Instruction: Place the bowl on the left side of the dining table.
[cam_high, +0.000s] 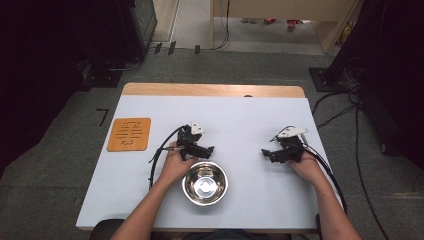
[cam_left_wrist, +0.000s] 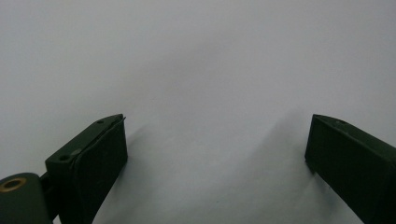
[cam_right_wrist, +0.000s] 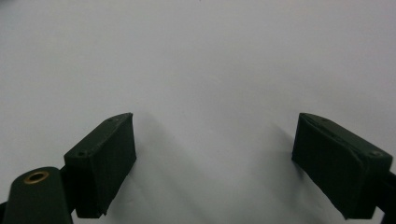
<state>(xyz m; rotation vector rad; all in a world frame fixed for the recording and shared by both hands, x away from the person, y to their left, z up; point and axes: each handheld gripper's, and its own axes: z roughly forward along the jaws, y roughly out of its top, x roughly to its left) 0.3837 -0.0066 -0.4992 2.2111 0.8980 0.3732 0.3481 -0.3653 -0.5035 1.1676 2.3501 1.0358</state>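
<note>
A: How are the hands posed?

B: Both forearms come in from the near edge of the desk (cam_high: 250, 115). The left hand (cam_high: 175, 165) holds the left tongs (cam_high: 207, 149) just beyond the bowl (cam_high: 205, 183), tips pointing right. The right hand (cam_high: 307, 165) holds the right tongs (cam_high: 264, 152) well right of the bowl, tips pointing left.

A: Jaws?

B: Both pairs stand wide apart, gripping nothing, with bare desk between them in each gripper view.

A: And the bowl?

B: Round, shiny steel, upright near the front edge, close beside the left hand; I cannot tell if they touch.

A: Textures?

B: The jaws are matte black blocks. The desk top is smooth and pale. A flat orange mat (cam_high: 129, 134) with cut slots lies at the left.
</note>
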